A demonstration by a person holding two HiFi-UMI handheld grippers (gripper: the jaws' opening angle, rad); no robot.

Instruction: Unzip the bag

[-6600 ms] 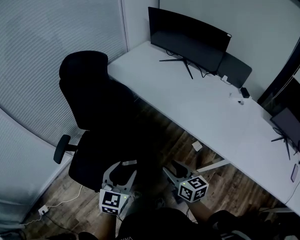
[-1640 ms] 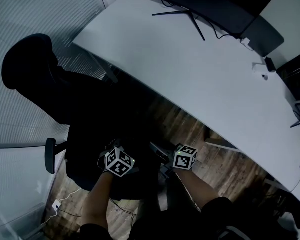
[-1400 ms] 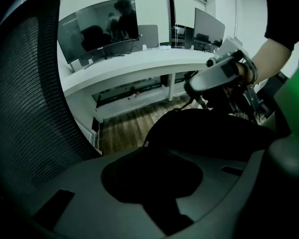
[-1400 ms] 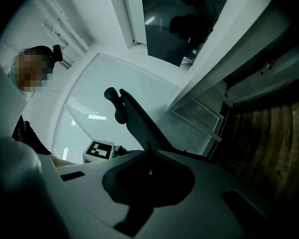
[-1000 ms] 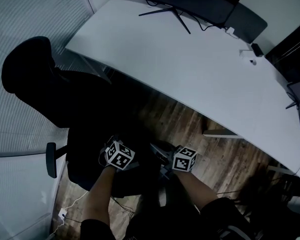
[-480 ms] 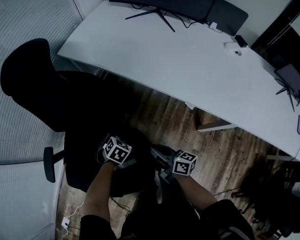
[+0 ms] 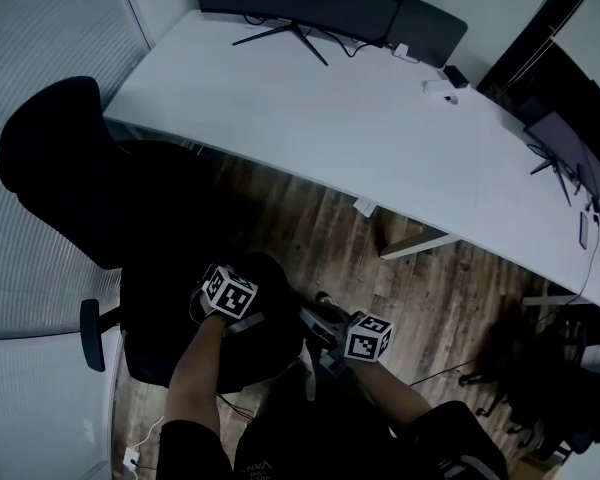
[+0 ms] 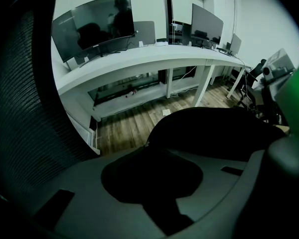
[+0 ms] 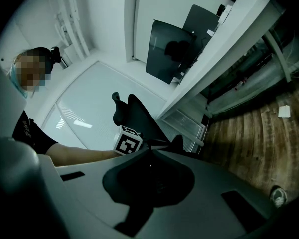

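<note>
While the left gripper (image 8: pixel 164 147) keeps its place of half a second ago, the right gripper (image 9: pixel 148 151) has sunk slightly in the head view. At far left the chair back (image 7: pixel 50 158) walls that side. The left gripper is clenched on the near edge of the black bag (image 8: pixel 214 128), which lies on the chair seat (image 7: pixel 160 328). The right gripper, jaw tips pressed together, sits just beside the bag. The wooden floor (image 7: pixel 440 298) lies open rightward, up to the edge of the white desk (image 7: pixel 380 138).

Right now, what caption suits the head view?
Left gripper and right gripper at a dark bag on a chair, white desk beyond.
</note>
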